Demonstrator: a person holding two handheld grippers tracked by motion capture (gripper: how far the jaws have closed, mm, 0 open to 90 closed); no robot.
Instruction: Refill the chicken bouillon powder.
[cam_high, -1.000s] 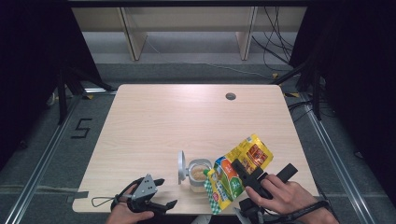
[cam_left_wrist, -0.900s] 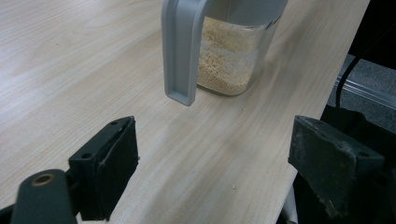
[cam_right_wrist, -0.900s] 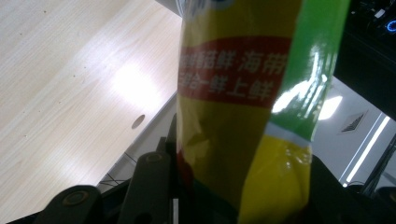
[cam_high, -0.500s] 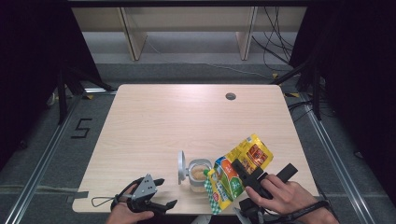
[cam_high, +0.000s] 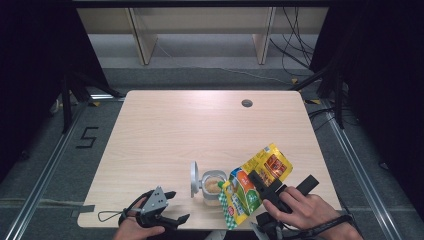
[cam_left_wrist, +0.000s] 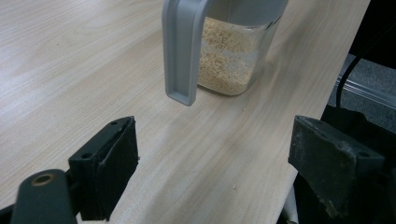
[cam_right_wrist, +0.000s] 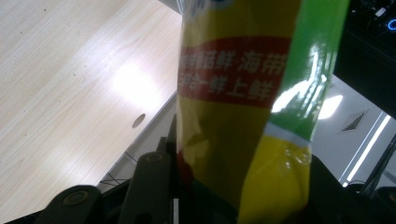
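Jaws of the right gripper (cam_high: 265, 187) clamp a snack bag (cam_high: 252, 182); the left gripper's (cam_high: 170, 206) gape wide.

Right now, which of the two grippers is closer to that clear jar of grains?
The right gripper. It holds the yellow bag tilted right beside the jar. The left gripper sits open nearer the table's front edge, apart from the jar.
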